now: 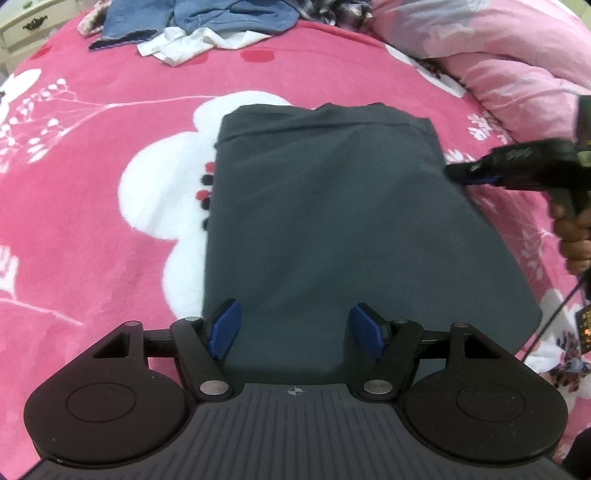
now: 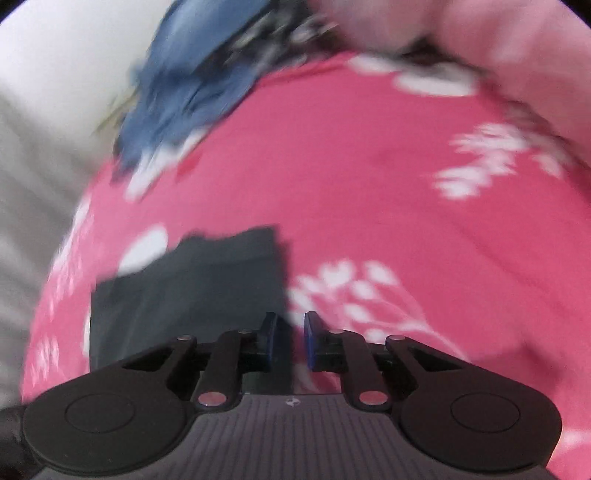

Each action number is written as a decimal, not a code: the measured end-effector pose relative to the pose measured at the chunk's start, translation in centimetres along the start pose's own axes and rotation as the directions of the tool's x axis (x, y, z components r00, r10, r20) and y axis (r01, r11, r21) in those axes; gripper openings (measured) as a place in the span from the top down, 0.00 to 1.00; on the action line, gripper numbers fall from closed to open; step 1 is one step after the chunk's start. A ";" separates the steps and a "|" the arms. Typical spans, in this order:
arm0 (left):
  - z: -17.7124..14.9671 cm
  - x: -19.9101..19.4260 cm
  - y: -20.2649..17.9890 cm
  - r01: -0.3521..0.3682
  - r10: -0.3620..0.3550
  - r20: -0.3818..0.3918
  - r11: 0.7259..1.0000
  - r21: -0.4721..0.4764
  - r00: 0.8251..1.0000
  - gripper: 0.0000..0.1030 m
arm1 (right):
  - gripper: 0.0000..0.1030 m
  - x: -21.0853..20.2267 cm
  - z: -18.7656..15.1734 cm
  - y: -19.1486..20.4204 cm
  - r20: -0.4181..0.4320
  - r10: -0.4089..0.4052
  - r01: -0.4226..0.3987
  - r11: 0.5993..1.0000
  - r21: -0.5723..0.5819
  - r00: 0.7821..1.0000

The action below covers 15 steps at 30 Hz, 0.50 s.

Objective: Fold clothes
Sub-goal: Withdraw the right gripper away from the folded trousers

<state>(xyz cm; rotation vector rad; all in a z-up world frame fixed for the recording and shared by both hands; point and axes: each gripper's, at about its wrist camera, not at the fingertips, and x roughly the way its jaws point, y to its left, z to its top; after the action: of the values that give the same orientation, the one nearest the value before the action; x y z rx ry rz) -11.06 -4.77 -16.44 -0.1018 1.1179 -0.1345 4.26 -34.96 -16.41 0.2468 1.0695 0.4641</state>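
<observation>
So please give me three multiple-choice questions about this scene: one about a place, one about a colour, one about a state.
1. Where does the pile of unfolded clothes lie?
A. at the far edge of the bed
B. on the grey garment
C. between the left fingers

2. What colour is the blanket?
A. green
B. pink with white flowers
C. plain black

3. How is the left gripper?
A. shut on the garment
B. open, holding nothing
C. out of view

Answers:
1 A: the pile lies far beyond the grey garment.
2 B: the blanket is pink with white flowers.
3 B: the left gripper has its fingers wide apart over the garment.
</observation>
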 end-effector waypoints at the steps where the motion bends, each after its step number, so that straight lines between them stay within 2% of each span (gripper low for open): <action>1: 0.0 -0.3 -0.1 -0.016 0.016 0.007 1.000 0.013 1.000 0.33 | 0.79 -0.9 -0.4 0.1 0.032 -0.021 0.022 0.999 -0.031 0.999; 2: 0.0 -0.7 -0.1 -0.028 0.028 0.018 0.999 0.026 0.999 0.33 | 0.78 -2.0 -0.9 0.6 0.059 -0.037 0.042 0.996 -0.082 0.998; 5: -0.1 -1.5 0.0 -0.014 0.013 0.036 0.999 0.034 0.999 0.32 | 0.78 -5.0 -3.1 2.3 0.046 0.017 -0.007 0.975 -0.223 0.999; 8: -0.3 -1.0 -0.2 -0.029 0.029 -0.004 0.999 0.044 1.000 0.32 | 0.77 -7.2 -6.4 4.4 -0.041 0.093 -0.102 0.917 -0.386 0.995; 9: -0.5 -0.7 -0.2 -0.035 0.036 -0.023 0.998 0.046 0.999 0.32 | 0.74 -7.4 -7.6 4.9 -0.074 0.093 -0.116 0.895 -0.430 0.993; 11: -0.8 0.0 -0.3 -0.046 0.049 -0.044 0.998 0.051 0.998 0.31 | 0.70 -6.6 -10.2 5.1 -0.138 0.021 -0.088 0.860 -0.503 0.990; 13: -0.9 0.4 -0.4 -0.060 0.063 -0.058 0.997 0.055 0.996 0.29 | 0.70 -5.7 -11.7 4.2 -0.142 -0.125 0.030 0.846 -0.532 0.982; 15: -0.8 0.5 -0.6 -0.076 0.080 -0.065 0.995 0.062 0.995 0.28 | 0.69 -6.8 -11.2 3.3 -0.129 -0.124 0.053 0.891 -0.452 0.984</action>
<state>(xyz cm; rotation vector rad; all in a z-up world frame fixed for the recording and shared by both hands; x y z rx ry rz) -11.59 -5.42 -17.16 -0.0004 1.1827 -0.1024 -9.18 -35.64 -14.99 -0.2513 1.0881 0.6400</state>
